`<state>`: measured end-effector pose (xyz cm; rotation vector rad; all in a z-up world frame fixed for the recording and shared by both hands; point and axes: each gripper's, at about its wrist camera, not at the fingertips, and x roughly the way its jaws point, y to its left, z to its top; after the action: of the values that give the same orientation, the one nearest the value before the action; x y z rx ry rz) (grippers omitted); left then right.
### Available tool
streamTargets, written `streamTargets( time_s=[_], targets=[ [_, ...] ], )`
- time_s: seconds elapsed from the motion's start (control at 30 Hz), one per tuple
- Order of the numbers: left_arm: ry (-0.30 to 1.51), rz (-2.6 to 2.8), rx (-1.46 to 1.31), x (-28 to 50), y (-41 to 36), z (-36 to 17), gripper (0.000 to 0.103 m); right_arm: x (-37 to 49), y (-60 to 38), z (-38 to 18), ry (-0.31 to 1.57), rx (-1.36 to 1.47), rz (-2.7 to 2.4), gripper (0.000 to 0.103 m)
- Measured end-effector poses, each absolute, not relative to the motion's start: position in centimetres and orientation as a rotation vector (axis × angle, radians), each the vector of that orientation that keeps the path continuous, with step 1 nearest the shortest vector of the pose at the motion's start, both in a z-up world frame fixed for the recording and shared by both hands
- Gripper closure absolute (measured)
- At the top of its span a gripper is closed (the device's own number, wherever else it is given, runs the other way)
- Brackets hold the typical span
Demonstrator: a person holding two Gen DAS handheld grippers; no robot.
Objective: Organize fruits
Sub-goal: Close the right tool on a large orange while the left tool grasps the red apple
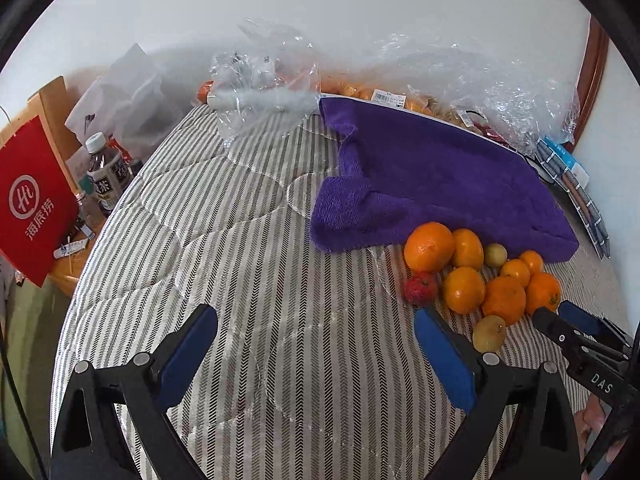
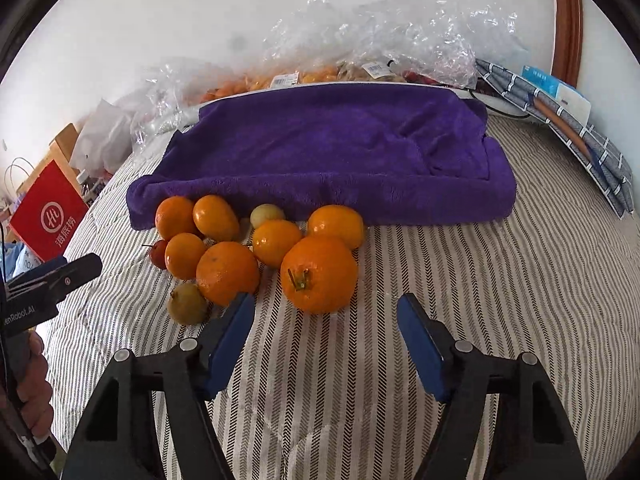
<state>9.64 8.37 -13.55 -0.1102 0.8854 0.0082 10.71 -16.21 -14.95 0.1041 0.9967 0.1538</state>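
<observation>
A pile of several oranges [image 2: 319, 274] lies on the striped cloth in front of a folded purple towel [image 2: 332, 148]. With them are a small red fruit [image 1: 420, 288], a brownish-green fruit [image 2: 187, 303] and a pale yellow-green fruit [image 2: 267, 214]. My right gripper [image 2: 325, 312] is open and empty, just short of the biggest stemmed orange. My left gripper [image 1: 316, 328] is open and empty over bare cloth, left of the pile [image 1: 464, 289]. The right gripper also shows in the left wrist view [image 1: 560, 314], beside an orange.
The striped cloth [image 1: 248, 264] covers the surface. Clear plastic bags [image 2: 392, 40] with more fruit lie behind the towel. A red bag [image 1: 32, 204], a bottle [image 1: 106, 174] and clutter stand on a wooden stand at the left. Folded striped fabric [image 2: 576, 140] lies far right.
</observation>
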Motion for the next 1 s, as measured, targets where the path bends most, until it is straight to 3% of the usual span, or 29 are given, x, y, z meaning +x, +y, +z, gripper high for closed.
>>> streamTargets(
  time_s=[0.13,0.33,0.4,0.53,0.73,1.0],
  targets=[
    [0.894,-0.002,-0.114,10.0,8.3,-14.6,0.006,11.5,-16.2,-16.0,1.013,0.107,0.142,0.033],
    [0.898,-0.029,-0.182,10.3,8.7,-15.6,0.025,12.2,-16.0,-16.2,0.999,0.086,0.141,0.035],
    [0.89,-0.058,-0.189,10.2,8.6,-15.6,0.032,12.2,-15.9,-16.1,0.994,0.057,0.144,0.045],
    [0.88,-0.126,-0.193,10.3,7.7,-15.3,0.036,11.8,-16.1,-16.0,0.986,0.057,0.177,0.059],
    [0.865,-0.176,-0.102,10.8,4.8,-14.9,0.036,11.0,-17.1,-15.8,0.983,0.089,0.199,0.06],
    [0.878,-0.175,-0.065,12.0,3.5,-15.6,0.051,9.4,-19.1,-15.5,0.976,0.08,0.174,0.06]
  ],
)
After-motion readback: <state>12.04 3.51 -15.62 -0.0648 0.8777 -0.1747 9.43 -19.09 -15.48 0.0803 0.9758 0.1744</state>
